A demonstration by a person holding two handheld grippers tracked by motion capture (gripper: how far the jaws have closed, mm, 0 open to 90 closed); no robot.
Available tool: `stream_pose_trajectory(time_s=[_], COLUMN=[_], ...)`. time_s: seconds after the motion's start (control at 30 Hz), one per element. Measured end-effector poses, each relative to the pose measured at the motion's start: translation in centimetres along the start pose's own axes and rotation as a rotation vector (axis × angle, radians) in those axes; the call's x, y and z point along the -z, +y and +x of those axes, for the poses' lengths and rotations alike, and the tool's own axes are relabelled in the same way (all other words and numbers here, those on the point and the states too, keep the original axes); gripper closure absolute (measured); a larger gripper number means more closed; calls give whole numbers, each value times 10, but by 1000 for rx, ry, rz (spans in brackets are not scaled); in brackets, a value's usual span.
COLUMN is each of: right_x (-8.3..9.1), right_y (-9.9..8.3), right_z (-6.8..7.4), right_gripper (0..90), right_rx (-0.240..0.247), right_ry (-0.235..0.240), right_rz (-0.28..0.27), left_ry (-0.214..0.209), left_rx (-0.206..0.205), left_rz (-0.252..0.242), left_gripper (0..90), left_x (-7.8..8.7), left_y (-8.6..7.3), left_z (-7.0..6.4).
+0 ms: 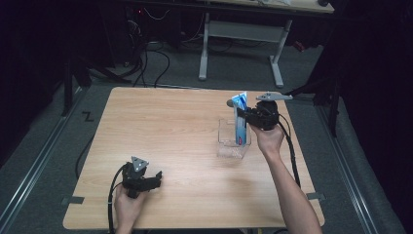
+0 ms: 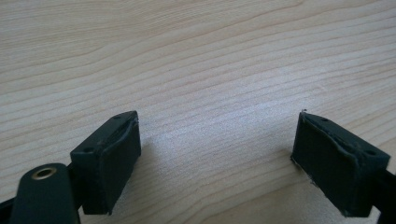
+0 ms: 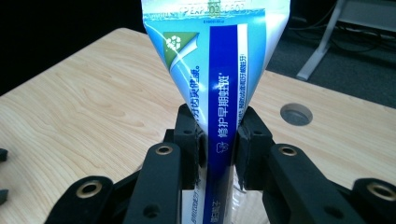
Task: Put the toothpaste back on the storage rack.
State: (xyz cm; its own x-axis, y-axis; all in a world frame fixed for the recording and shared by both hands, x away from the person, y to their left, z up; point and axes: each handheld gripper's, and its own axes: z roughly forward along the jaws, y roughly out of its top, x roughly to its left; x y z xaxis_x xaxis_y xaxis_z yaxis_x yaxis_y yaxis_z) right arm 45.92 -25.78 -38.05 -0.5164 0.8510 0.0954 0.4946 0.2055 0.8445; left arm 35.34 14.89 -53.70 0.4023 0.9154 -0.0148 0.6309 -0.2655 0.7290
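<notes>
A blue and white toothpaste tube (image 1: 240, 118) (image 3: 219, 79) stands upright, its lower end inside a clear plastic holder (image 1: 229, 146) right of the table's middle. My right gripper (image 1: 242, 113) (image 3: 219, 142) is shut on the tube's middle, both pads pressing its sides. Near the table's front left, my left gripper (image 1: 157, 178) (image 2: 217, 161) rests low over bare wood, open, with nothing between its pads (image 2: 112, 158).
The wooden table (image 1: 165, 126) has a round cable hole (image 3: 296, 113) near its far edge. Beyond the table stand a white desk frame (image 1: 241, 39) and loose cables on the grey floor. Cables trail from both grippers.
</notes>
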Motion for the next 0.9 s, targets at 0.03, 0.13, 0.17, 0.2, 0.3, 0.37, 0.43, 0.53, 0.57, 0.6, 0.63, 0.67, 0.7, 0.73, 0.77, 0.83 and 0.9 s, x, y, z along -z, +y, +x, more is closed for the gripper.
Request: stream_pose_trajectory(time_s=[0.03,0.13,0.17,0.2,0.3,0.37,0.43,0.53,0.57,0.6,0.63,0.67,0.7,0.73,0.77,0.83,0.9], right_x=[0,-1,-2,-2,-2,-3,-4,-7,-7,-8,-8,-9,-9,-10,-10,-11,-12], right_y=[-1,-4,-5,-5,-6,-6,-7,-8,-9,-9,-9,-9,-9,-10,-10,-11,-13], right_z=[-1,-4,-4,-4,-3,-3,-2,1,2,3,3,3,4,4,4,4,4], right_gripper=[733,732,732,733,732,731,731,730,730,730,729,729,729,729,729,729,729], right_rx=[0,-10,-11,-10,-2,-1,1,19,24,27,29,30,24,25,23,26,18], right_ry=[-3,-2,-1,-1,-2,3,5,1,0,0,0,4,4,5,5,5,5], right_rz=[1,10,13,16,19,22,27,36,40,42,43,41,45,46,49,52,51], left_ry=[-1,0,0,-1,0,0,0,-1,0,0,0,0,0,0,0,-1,-1], left_rx=[-1,1,1,1,1,1,1,1,1,1,1,0,1,1,0,0,-1], left_rz=[2,0,-1,1,-1,-1,-1,0,-1,-1,-1,0,-1,-1,0,2,2], left_gripper=[156,156,156,156,156,156,156,156,156,156,156,156,156,156,156,156,156], left_x=[0,0,0,0,0,0,0,0,0,0,0,0,0,0,0,0,0], left_y=[0,0,0,0,0,0,0,0,0,0,0,0,0,0,0,0,0], left_z=[0,0,0,0,0,0,0,0,0,0,0,0,0,0,0,0,0])
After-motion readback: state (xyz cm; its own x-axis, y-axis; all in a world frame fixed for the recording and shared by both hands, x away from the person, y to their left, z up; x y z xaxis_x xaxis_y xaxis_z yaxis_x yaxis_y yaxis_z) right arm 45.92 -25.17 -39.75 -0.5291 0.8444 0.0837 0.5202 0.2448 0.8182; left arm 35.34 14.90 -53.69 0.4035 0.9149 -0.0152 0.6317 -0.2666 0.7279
